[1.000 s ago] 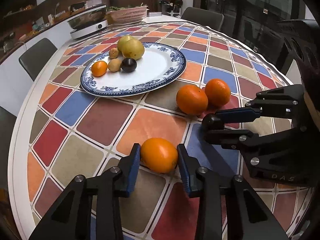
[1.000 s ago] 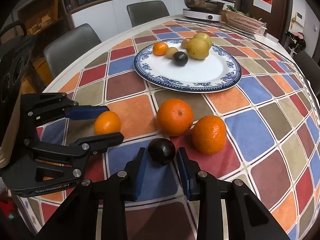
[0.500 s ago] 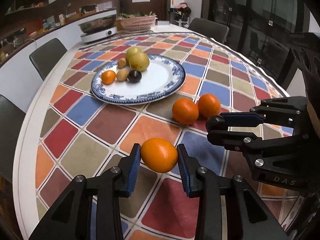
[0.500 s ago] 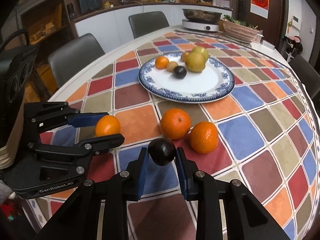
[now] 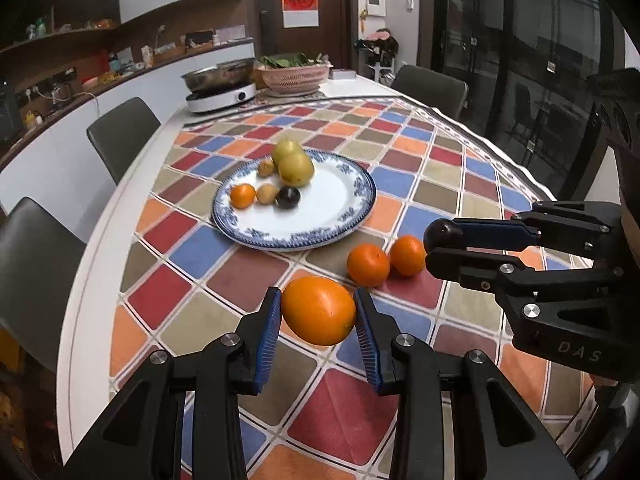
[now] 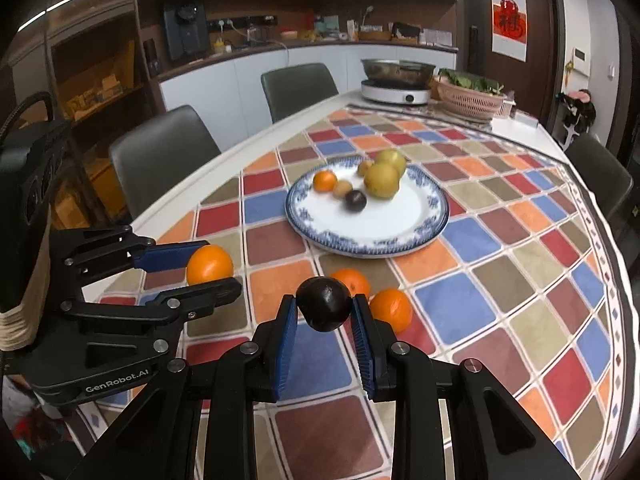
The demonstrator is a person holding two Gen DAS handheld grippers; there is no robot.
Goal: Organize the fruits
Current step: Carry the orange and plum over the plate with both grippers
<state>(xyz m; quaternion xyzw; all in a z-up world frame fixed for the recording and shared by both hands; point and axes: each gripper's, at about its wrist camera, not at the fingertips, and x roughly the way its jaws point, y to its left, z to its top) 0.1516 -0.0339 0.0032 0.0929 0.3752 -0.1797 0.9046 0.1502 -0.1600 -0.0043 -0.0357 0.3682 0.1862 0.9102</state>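
Observation:
My left gripper (image 5: pixel 318 312) is shut on an orange (image 5: pixel 319 310), held above the checkered tablecloth. My right gripper (image 6: pixel 324 308) is shut on a dark round fruit (image 6: pixel 325 304), also lifted off the table. Each gripper shows in the other's view: the right gripper (image 5: pixel 434 245) with the dark fruit (image 5: pixel 443 233) at the right, the left gripper (image 6: pixel 214 268) with the orange (image 6: pixel 209 264) at the left. Two oranges (image 5: pixel 368 265) (image 5: pixel 408 255) lie on the cloth just before the blue-rimmed plate (image 5: pixel 340 200). The plate holds two yellow-green pears (image 5: pixel 295 168), a small orange (image 5: pixel 243 195), two small brown fruits and a dark fruit (image 5: pixel 288 197).
An induction cooker with a steel pot (image 5: pixel 222 82) and a pink basket of greens (image 5: pixel 294 74) stand at the table's far end. Grey chairs (image 5: pixel 120 132) line the left side and another (image 5: pixel 430 86) the far right. The table's white edge (image 5: pixel 80 280) curves close on the left.
Both grippers have risen with their fruit, the orange and the dark fruit lifting off the cloth. The plate and the two loose oranges now look farther away and lower.

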